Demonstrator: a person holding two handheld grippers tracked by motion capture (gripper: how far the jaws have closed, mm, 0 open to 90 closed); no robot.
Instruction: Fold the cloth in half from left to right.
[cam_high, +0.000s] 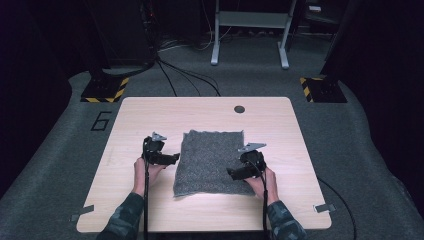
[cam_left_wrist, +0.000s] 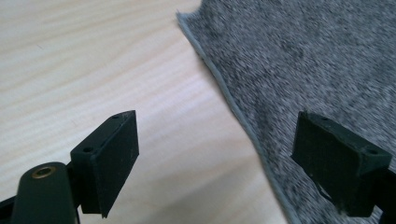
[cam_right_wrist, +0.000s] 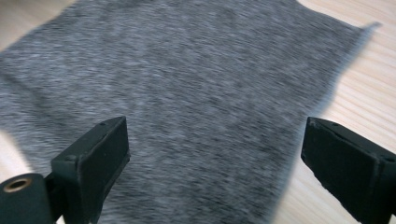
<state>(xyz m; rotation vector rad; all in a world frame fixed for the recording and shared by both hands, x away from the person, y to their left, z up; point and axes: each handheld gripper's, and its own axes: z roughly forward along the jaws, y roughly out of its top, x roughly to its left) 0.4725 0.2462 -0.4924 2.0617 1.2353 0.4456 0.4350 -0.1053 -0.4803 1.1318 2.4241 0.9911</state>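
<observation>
A grey knitted cloth (cam_high: 210, 162) lies spread flat in the middle of the light wooden table (cam_high: 150, 115). My left gripper (cam_high: 176, 157) hovers at the cloth's left edge with its jaws wide apart. In the left gripper view that gripper (cam_left_wrist: 219, 140) straddles the hem of the cloth (cam_left_wrist: 317, 60), one jaw over bare wood and one over fabric, nothing pinched. My right gripper (cam_high: 231, 173) is over the cloth's near right part. In the right gripper view its open jaws (cam_right_wrist: 215, 135) stand above the cloth (cam_right_wrist: 187, 84), close to its right edge.
A round cable hole (cam_high: 239, 109) sits near the table's far edge. Tape strips (cam_high: 81, 212) mark the near corners. Beyond the table lie floor cables, a metal frame (cam_high: 250, 30) and two stands with yellow-black striped bases (cam_high: 105, 90).
</observation>
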